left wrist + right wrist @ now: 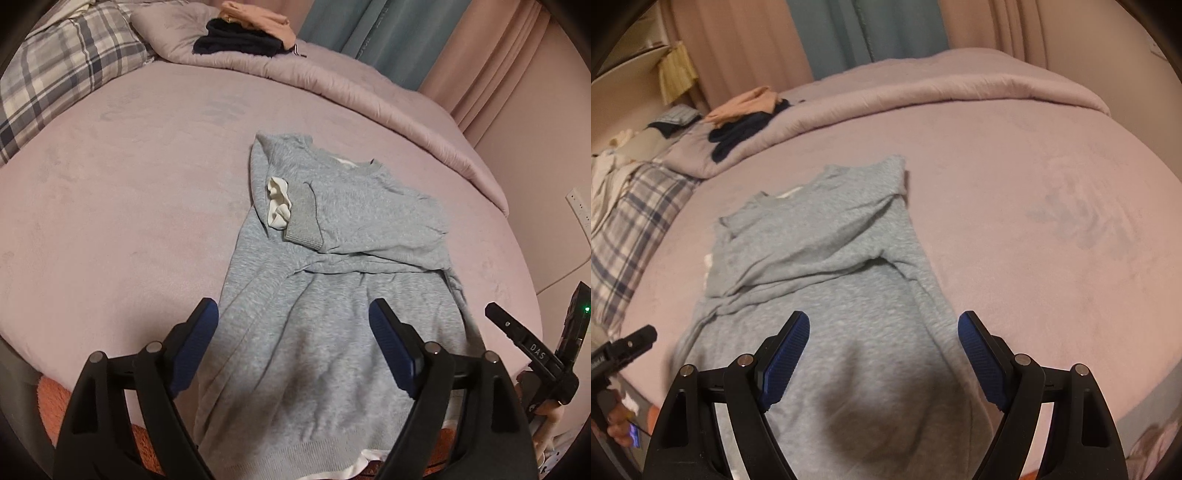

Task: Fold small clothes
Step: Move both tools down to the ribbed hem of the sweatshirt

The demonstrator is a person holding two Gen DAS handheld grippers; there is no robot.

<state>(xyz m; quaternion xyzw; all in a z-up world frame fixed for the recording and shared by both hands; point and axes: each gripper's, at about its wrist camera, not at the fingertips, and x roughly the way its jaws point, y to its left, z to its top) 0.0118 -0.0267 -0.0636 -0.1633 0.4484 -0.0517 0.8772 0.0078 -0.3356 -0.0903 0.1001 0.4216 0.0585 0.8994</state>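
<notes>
A light grey sweatshirt lies on the pink bed, collar at the far end, hem at the near edge. Both sleeves are folded across the chest; a white inner cuff shows at one grey ribbed cuff. My left gripper is open and empty, hovering over the sweatshirt's lower part. My right gripper is open and empty, also over the lower part of the sweatshirt. The right gripper's body also shows at the right edge of the left wrist view, and the left gripper's at the left edge of the right wrist view.
A stack of folded clothes, peach on dark navy, lies on the rolled pink duvet at the far side. A plaid pillow is at the far left. Curtains hang behind the bed. An orange cloth shows below the near bed edge.
</notes>
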